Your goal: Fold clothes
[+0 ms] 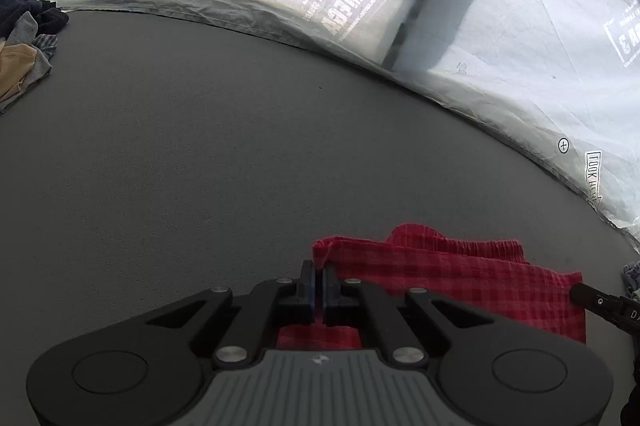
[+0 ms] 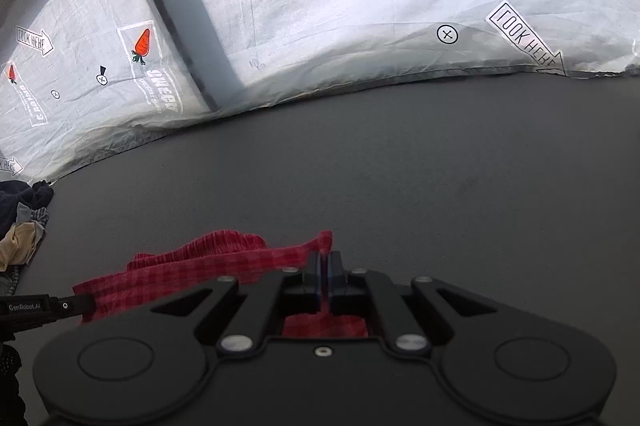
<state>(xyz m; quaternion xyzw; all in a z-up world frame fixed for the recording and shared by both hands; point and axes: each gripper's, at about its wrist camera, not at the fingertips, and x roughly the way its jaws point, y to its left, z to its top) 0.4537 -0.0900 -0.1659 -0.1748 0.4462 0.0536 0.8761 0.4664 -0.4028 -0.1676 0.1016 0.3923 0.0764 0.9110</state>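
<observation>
From the left wrist view, the left gripper [image 1: 319,280] has its jaws pressed together on one corner of the red checked garment [image 1: 460,282], which lies low over the grey table [image 1: 200,146]. At the far right edge of this view the black tip of the right gripper [image 1: 588,296] reaches the cloth's other end. Both ends are pinched, so the step in hand looks like spreading the garment or carrying an edge over for a fold. Ahead the grey surface is bare up to the white printed sheet [image 1: 520,74] that borders it; the pile of other clothes [image 1: 24,42] sits well apart at the left edge.

From the right wrist view, the right gripper [image 2: 325,266] is likewise clamped on a corner of the red checked garment [image 2: 192,270], its elastic waist edge bunched between the two grips. Next, both hands probably need to move together and keep the cloth taut. Open table [image 2: 440,166] lies ahead and to the right.
</observation>
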